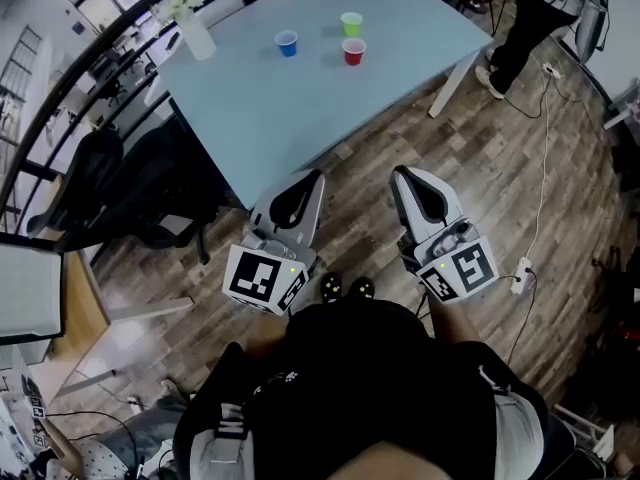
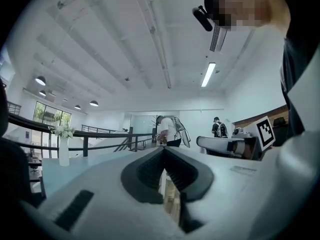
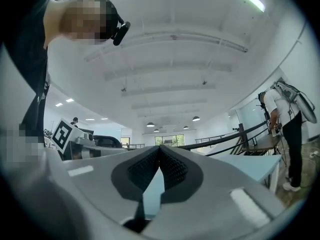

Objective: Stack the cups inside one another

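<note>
While both pairs of jaws meet, 3 cups (image 1: pixel 353 52) stand well beyond.

Open across the bare near half of the table (image 1: pixel 300 128). Narrow between red cup (image 1: pixel 354 52) and green cup (image 1: pixel 351 23); wider toward blue cup (image 1: pixel 287 43) at left. Blocked at the far left corner by a vase (image 1: pixel 195 33), off the left edge by a dark chair (image 1: pixel 150 188).

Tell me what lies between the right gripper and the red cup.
Nothing stands there: in the head view, only wood floor and then bare table top separate the right gripper from the red cup.
</note>
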The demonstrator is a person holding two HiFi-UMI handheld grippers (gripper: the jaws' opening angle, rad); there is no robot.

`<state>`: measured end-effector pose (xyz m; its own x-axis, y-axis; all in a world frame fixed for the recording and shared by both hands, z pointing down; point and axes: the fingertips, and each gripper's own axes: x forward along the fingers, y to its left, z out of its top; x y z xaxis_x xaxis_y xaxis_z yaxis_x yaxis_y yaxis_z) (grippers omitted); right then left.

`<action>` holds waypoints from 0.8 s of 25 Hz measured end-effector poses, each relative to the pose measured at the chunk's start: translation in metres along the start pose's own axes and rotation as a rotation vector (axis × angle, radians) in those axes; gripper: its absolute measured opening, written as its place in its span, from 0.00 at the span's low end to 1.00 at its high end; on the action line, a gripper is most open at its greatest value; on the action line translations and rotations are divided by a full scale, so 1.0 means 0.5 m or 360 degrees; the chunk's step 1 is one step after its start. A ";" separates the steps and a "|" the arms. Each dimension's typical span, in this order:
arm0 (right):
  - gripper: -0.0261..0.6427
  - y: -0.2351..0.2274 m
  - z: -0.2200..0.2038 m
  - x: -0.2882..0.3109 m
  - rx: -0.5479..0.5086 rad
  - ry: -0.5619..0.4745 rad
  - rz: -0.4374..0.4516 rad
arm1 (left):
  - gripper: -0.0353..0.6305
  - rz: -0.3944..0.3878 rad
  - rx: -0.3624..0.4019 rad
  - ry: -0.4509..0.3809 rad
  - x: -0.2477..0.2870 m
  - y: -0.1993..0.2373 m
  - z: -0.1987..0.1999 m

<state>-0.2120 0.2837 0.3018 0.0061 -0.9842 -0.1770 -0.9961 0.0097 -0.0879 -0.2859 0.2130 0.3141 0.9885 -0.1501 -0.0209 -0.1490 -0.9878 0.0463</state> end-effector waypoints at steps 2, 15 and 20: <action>0.04 -0.003 0.004 0.000 0.0016 -0.0027 0.0022 | 0.04 0.0007 0.0006 0.0003 0.004 -0.002 -0.001; 0.04 -0.022 0.011 -0.028 0.0066 -0.0072 0.0125 | 0.04 0.0047 0.0015 0.0044 0.033 -0.037 -0.013; 0.04 -0.044 0.006 -0.060 0.0062 -0.0048 0.0105 | 0.04 0.0026 0.0037 0.0065 0.059 -0.073 -0.017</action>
<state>-0.1900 0.3135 0.3061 -0.0563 -0.9754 -0.2130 -0.9902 0.0818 -0.1128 -0.2511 0.2451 0.3201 0.9861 -0.1649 0.0204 -0.1654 -0.9860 0.0231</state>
